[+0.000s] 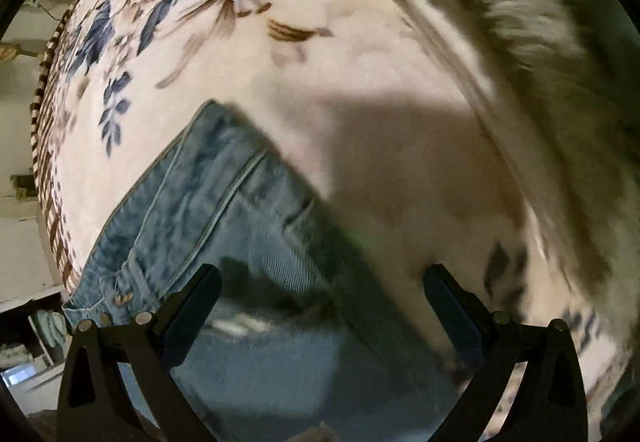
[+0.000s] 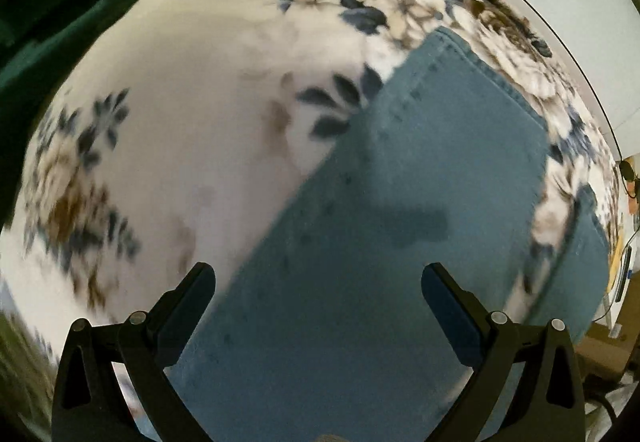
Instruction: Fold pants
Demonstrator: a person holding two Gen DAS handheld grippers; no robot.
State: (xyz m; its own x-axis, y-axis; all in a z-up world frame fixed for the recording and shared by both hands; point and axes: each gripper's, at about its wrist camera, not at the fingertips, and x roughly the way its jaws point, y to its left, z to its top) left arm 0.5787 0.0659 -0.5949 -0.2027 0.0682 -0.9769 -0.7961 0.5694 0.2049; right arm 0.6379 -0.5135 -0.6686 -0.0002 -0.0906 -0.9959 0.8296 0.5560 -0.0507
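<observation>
Blue jeans lie on a bed with a white floral blanket (image 1: 320, 62). In the left wrist view the waist end of the jeans (image 1: 224, 210), with waistband seam and rivets, lies under my left gripper (image 1: 320, 294), which is open and empty above it. In the right wrist view a pant leg (image 2: 400, 210) runs from the bottom up to its hem at the upper right. My right gripper (image 2: 318, 294) is open and empty above the leg. A second strip of denim (image 2: 588, 254) shows at the right. Both views are motion-blurred.
A shaggy grey-white fur throw (image 1: 540, 42) lies along the right of the left view. The bed's striped edge (image 1: 44, 162) drops off to the left, with shelves and floor beyond. Dark green fabric (image 2: 60, 10) borders the bed in the right view; a wall and clutter are at the right.
</observation>
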